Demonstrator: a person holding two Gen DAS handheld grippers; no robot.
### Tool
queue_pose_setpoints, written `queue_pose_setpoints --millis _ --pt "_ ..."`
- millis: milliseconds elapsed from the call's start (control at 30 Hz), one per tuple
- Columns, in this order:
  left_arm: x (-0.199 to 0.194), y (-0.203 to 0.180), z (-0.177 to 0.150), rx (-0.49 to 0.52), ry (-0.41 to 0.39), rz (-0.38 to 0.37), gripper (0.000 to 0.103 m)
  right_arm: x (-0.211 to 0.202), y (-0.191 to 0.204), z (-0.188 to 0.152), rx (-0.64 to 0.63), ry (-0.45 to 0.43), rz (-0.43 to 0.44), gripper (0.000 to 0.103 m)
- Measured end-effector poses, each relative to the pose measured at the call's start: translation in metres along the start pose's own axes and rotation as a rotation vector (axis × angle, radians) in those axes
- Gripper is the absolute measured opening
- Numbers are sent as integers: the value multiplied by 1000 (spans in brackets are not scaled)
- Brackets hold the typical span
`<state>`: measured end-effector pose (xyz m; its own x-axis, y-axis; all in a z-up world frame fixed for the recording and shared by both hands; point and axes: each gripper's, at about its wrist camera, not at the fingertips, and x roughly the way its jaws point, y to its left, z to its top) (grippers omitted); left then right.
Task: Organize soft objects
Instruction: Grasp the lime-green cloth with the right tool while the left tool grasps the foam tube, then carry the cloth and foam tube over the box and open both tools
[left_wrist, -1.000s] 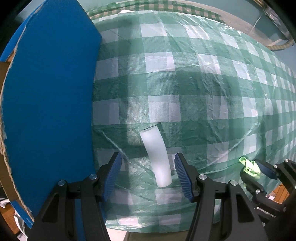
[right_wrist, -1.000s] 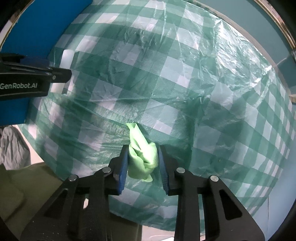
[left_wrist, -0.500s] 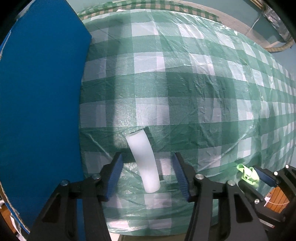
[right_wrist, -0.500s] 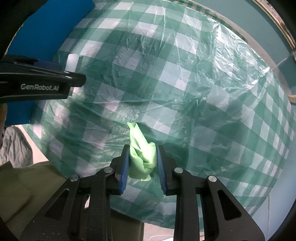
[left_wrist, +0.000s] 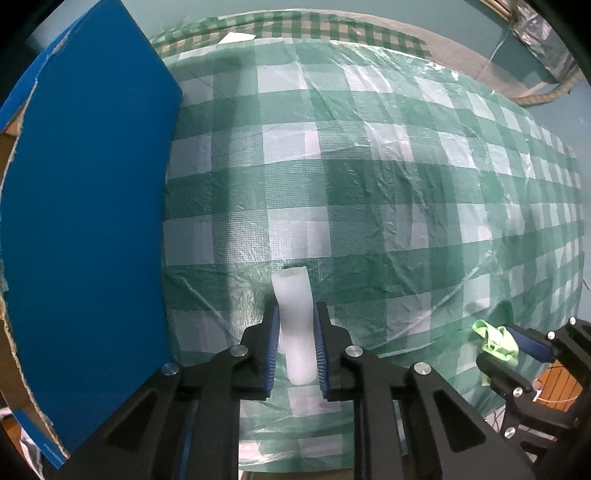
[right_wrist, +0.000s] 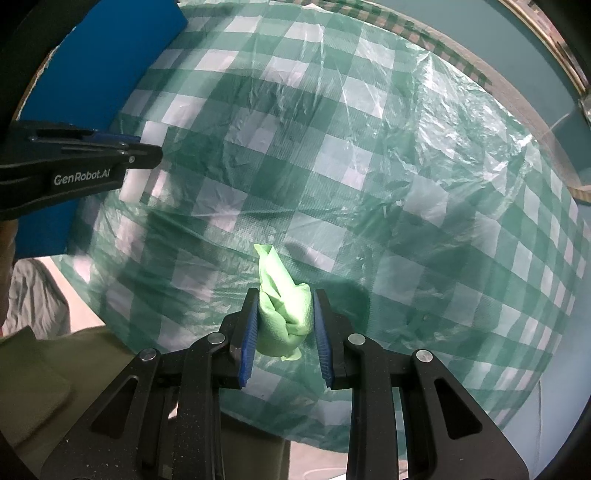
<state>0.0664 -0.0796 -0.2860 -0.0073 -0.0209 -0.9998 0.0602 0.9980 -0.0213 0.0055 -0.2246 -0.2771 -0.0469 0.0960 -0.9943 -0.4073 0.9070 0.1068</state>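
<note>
While I hold both: nothing stowed yet
Left tool (left_wrist: 295, 347): clenched on white foam tube (left_wrist: 295, 325), over bench (left_wrist: 369, 184)
Right tool (right_wrist: 283, 325): grasping green cloth (right_wrist: 282, 314)
Left to do: probably carry both to blue cardboard box (left_wrist: 85, 221)

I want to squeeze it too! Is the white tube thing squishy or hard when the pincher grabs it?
Probably squishy: the white tube looks pinched narrower where the left gripper clamps it. It likely bends too, since it curves slightly. It seems light, like foam, and being round, it might roll if dropped on the checkered tablecloth.
</note>
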Motion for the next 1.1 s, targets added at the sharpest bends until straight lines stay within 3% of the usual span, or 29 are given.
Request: queue_pose_setpoints --millis 667,1000,1100 --pt "-57 -12 -36 79 -51 13 17 -44 -8 12 39 -55 2 27" --pt "-105 -16 -48 60 -97 -20 17 -65 5 17 17 -78 -1 27" --pt "-107 1 -55 49 -112 -26 17 -72 12 21 4 -86 6 27"
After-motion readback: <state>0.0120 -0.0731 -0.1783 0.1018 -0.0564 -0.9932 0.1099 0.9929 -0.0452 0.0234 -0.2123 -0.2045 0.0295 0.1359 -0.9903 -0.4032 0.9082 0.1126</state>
